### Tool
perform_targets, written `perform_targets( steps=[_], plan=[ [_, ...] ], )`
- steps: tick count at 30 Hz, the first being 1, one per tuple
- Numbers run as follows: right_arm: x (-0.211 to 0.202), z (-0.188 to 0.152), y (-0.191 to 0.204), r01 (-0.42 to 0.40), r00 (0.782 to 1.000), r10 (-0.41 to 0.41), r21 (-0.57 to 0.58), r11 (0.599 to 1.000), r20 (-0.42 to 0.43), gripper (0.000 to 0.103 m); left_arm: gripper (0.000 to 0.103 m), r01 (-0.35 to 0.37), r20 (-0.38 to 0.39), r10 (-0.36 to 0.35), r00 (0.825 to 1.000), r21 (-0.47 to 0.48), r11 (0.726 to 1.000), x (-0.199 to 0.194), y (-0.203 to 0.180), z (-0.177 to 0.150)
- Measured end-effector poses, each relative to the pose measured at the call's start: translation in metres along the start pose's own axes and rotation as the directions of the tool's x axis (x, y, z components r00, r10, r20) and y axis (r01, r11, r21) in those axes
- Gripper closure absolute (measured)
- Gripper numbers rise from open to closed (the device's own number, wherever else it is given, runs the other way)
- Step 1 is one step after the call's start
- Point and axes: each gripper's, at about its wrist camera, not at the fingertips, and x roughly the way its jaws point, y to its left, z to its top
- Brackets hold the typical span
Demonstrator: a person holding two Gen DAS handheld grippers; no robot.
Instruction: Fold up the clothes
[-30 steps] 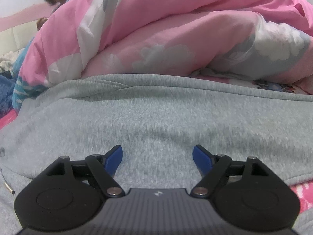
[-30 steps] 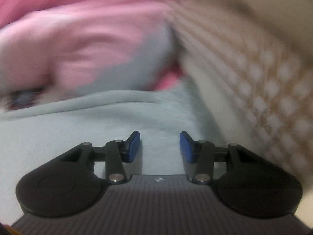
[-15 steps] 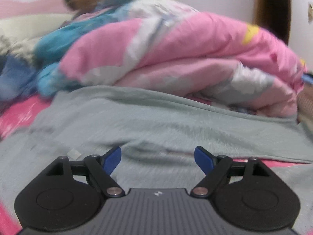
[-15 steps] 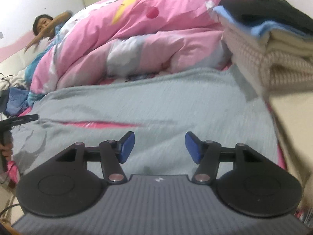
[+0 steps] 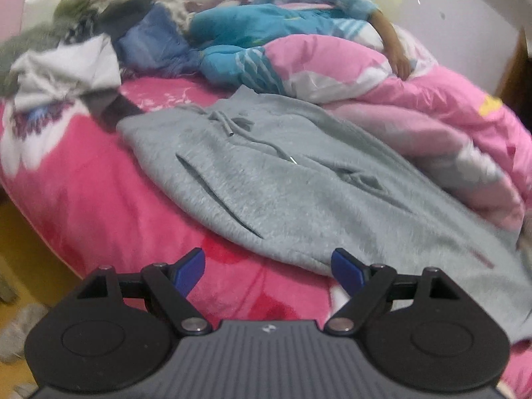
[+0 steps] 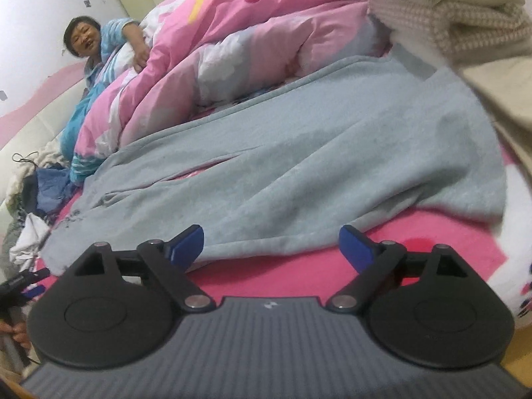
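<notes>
A heap of loose clothes (image 5: pixel 66 53) sits at the far left of the bed (image 5: pixel 83 183). The left gripper (image 5: pixel 267 271) hovers with jaws wide and empty, just short of the grey sweatpants (image 5: pixel 299 193) spread flat on the pink bedcover beside a pink duvet (image 5: pixel 432 116). The right gripper (image 6: pixel 271 247) has jaws wide, empty, near the sweatpants' edge. Folded clothes (image 6: pixel 449 16) are stacked at right.
</notes>
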Motion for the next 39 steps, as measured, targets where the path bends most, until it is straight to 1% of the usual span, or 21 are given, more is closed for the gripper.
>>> perform_targets(
  steps=[2,5,7,8,9,10,11,13,18,21,23,24,26,27,28,29,32,34,36,38,39],
  plan=[
    [0.001,0.001,0.009,-0.031,0.999,0.031,0.008,0.999,-0.012,0.012,0.022,0.017,0.004,-0.017,1.000,-0.055,0.998,0.011,0.009,0.002],
    [0.001,0.001,0.017,-0.058,0.998,0.059,0.024,0.998,-0.013,0.010,0.030,0.055,0.013,-0.053,0.998,-0.151,0.987,0.028,0.019,0.005],
    [0.000,0.000,0.023,-0.076,0.997,0.076,0.035,0.997,-0.014,0.010,0.045,0.064,0.017,-0.062,0.998,-0.199,0.978,0.042,0.025,0.008],
    [0.001,0.000,0.023,-0.071,0.997,0.072,0.048,0.996,-0.019,0.010,0.050,0.051,0.009,-0.050,0.999,-0.218,0.975,0.049,0.028,0.009],
    [0.002,0.000,0.024,-0.066,0.997,0.067,0.061,0.996,-0.025,0.010,0.065,0.038,0.002,-0.038,0.999,-0.234,0.971,0.055,0.031,0.010],
    [0.002,0.000,0.024,-0.060,0.998,0.062,0.073,0.995,-0.026,0.010,0.087,0.022,0.000,-0.022,1.000,-0.244,0.970,0.059,0.034,0.010],
    [0.001,0.000,0.024,-0.057,0.998,0.059,0.084,0.995,-0.025,0.010,0.091,0.011,-0.002,-0.012,1.000,-0.252,0.968,0.063,0.036,0.011],
    [0.000,-0.001,0.025,-0.053,0.998,0.055,0.101,0.993,-0.021,0.010,0.095,0.030,0.004,-0.030,1.000,-0.270,0.962,0.055,0.042,0.013],
    [-0.002,0.001,0.024,-0.018,1.000,0.020,0.114,0.993,-0.019,0.010,0.096,0.073,0.023,-0.069,0.997,-0.322,0.944,0.024,0.062,0.022],
    [0.002,0.001,0.018,-0.009,1.000,0.012,0.136,0.991,-0.017,0.010,0.098,0.049,-0.038,-0.066,0.997,-0.345,0.937,0.028,0.078,0.014],
    [0.007,0.000,0.011,-0.003,1.000,0.007,0.171,0.985,-0.023,0.010,0.097,0.071,-0.033,-0.087,0.996,-0.345,0.936,0.029,0.080,0.008],
    [0.010,0.000,0.007,-0.004,1.000,0.010,0.193,0.981,-0.028,0.010,0.094,0.082,-0.030,-0.098,0.995,-0.346,0.935,0.030,0.081,0.005],
    [0.011,-0.003,0.001,-0.004,1.000,0.010,0.224,0.975,-0.029,0.010,0.075,0.097,0.002,-0.103,0.995,-0.357,0.929,0.027,0.084,0.006],
    [0.010,-0.003,-0.003,-0.002,1.000,0.007,0.241,0.971,-0.022,0.010,0.054,0.102,0.027,-0.099,0.995,-0.365,0.925,0.024,0.086,0.008],
    [0.009,-0.004,-0.007,0.000,1.000,0.004,0.258,0.966,-0.015,0.010,0.041,0.104,0.050,-0.092,0.994,-0.371,0.923,0.022,0.088,0.011],
    [0.007,-0.005,-0.012,0.001,1.000,0.001,0.275,0.962,-0.008,0.010,0.040,0.093,0.066,-0.074,0.995,-0.367,0.925,0.020,0.089,0.015],
    [0.004,-0.007,-0.028,0.005,1.000,-0.011,0.343,0.939,0.017,0.010,0.040,0.069,0.068,-0.049,0.997,-0.348,0.935,0.022,0.087,0.022],
    [0.001,-0.010,-0.042,0.007,0.999,-0.025,0.419,0.908,0.038,0.010,0.040,0.067,0.056,-0.051,0.997,-0.345,0.936,0.026,0.085,0.021],
    [-0.005,-0.015,-0.056,0.015,0.996,-0.053,0.489,0.872,0.065,0.010,0.040,0.057,0.042,-0.046,0.998,-0.318,0.946,0.031,0.079,0.017],
    [-0.017,-0.020,-0.070,0.026,0.989,-0.098,0.534,0.845,0.107,0.010,0.043,0.033,0.024,-0.027,0.999,-0.286,0.958,0.037,0.073,0.014],
    [-0.023,-0.023,-0.075,0.025,0.985,-0.114,0.547,0.837,0.130,0.010,0.046,0.015,0.015,-0.011,1.000,-0.268,0.963,0.040,0.071,0.013]
  ],
)
